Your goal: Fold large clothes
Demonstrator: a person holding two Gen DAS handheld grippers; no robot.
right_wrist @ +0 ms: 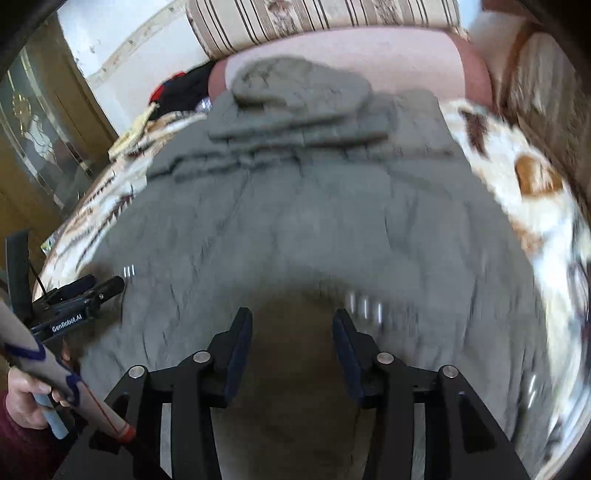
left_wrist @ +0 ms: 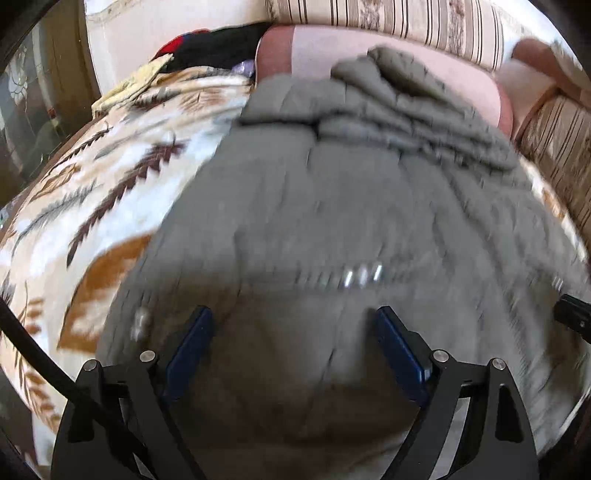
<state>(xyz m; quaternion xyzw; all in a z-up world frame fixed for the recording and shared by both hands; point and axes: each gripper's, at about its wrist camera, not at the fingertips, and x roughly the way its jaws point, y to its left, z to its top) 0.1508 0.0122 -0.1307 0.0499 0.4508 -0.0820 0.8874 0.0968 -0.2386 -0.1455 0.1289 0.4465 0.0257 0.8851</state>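
The grey padded coat (left_wrist: 332,206) sprawls across the patterned blanket (left_wrist: 110,177), filling mid-frame. It looks bulky, soft and floppy; best pinched at its near hem. Left gripper (left_wrist: 295,343) jaws gape wide, right gripper (right_wrist: 291,347) jaws part-open, both empty.

**A patterned bed in a daylit room**

A bed blanket (left_wrist: 110,192) in cream, brown and white leaf patterns lies before a striped sofa back (right_wrist: 317,22). A pale wall (right_wrist: 122,48) meets a wooden glass-fronted cabinet (right_wrist: 40,129) at left. Daylight falls evenly.
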